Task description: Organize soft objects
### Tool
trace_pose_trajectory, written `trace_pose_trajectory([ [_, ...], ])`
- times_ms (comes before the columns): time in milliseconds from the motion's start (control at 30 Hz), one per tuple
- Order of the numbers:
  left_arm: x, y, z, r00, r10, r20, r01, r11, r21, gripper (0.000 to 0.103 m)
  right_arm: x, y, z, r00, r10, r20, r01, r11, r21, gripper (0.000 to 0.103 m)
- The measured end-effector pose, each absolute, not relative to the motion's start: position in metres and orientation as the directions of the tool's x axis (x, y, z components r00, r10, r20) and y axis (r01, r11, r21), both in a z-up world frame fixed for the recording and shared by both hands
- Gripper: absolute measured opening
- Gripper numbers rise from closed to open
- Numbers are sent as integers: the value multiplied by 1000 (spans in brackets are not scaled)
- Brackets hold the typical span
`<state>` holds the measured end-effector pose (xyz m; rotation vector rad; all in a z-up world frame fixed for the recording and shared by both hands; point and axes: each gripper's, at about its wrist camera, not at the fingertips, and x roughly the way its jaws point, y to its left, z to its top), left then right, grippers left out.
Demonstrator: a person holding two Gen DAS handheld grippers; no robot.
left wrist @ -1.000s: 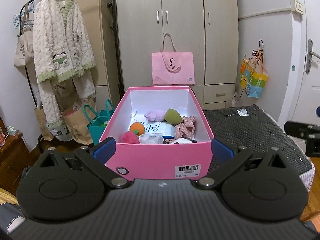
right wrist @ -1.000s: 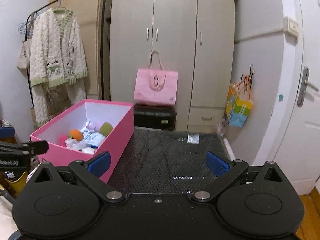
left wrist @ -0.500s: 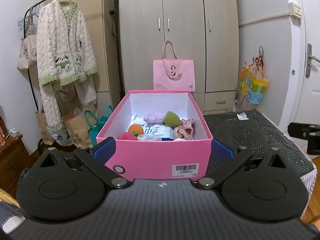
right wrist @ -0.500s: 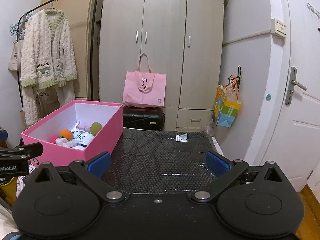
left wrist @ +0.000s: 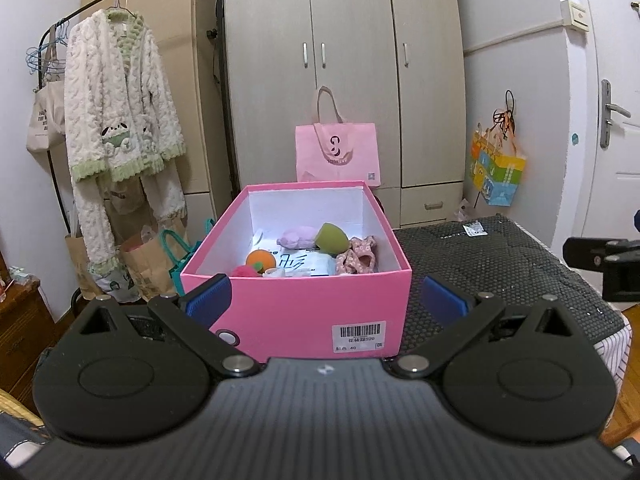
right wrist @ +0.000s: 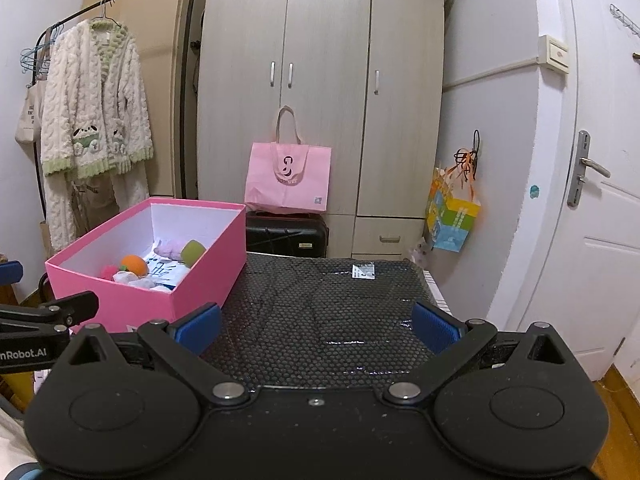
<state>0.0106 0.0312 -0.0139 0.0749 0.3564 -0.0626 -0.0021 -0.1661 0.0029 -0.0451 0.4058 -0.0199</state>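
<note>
A fluffy white coat [left wrist: 120,120] hangs on a rail at the far left, with paper bags [left wrist: 132,264] on the floor under it. Next comes the pink box [left wrist: 296,308]. It sits on the left part of a black bumpy mat [right wrist: 332,320] that covers the worktop. The soft things are all inside the box. There is a pink fuzzy ball [left wrist: 244,271], an orange ball [left wrist: 260,259], a white rolled thing [left wrist: 276,273], a flat white packet [left wrist: 304,262], a light purple soft thing [left wrist: 298,236], a green sponge [left wrist: 332,237] and a flowery cloth [left wrist: 358,260].

The left gripper [left wrist: 326,300] is just in front of the box. Its jaws are wide apart and hold nothing. The right gripper [right wrist: 316,324] is over the bare mat, to the right of the box. Its jaws are wide apart too, and they hold nothing.

I think the job is almost done, because no soft thing lies on the mat.

These things look very light and squashy. They will bend when pinched, so a gentle squeeze in the middle is best. The round balls may roll or pop out. The cloth is floppy, so pinch a thick fold. The packet looks smooth and may slip, so take it by an edge

Behind the box a pink bag [left wrist: 338,156] stands by the big cupboard [left wrist: 340,60], and a bright bag [left wrist: 498,176] hangs on the wall at the right
</note>
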Motion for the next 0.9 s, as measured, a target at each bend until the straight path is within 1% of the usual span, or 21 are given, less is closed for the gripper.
trace_pose_trajectory([
  [133, 10, 31, -15, 941, -43, -336, 65, 996, 54, 103, 0, -168, 3, 918, -31, -396, 12, 999, -49, 103],
  [400, 13, 37, -22, 950, -40, -310, 40, 999, -7, 103, 4, -173, 0, 912, -44, -408, 34, 999, -33, 103],
  [633, 14, 34, -25, 954, -19, -298, 31, 999, 34, 103, 7, -174, -5, 905, -53, -422, 46, 999, -27, 103],
  [767, 11, 32, -27, 959, -26, -281, 40, 998, 45, 103, 6, -173, -7, 906, -54, -419, 46, 999, -30, 103],
  [900, 10, 29, -27, 958, -36, -285, 55, 997, 59, 103, 7, -174, -9, 906, -52, -420, 42, 999, -34, 103],
])
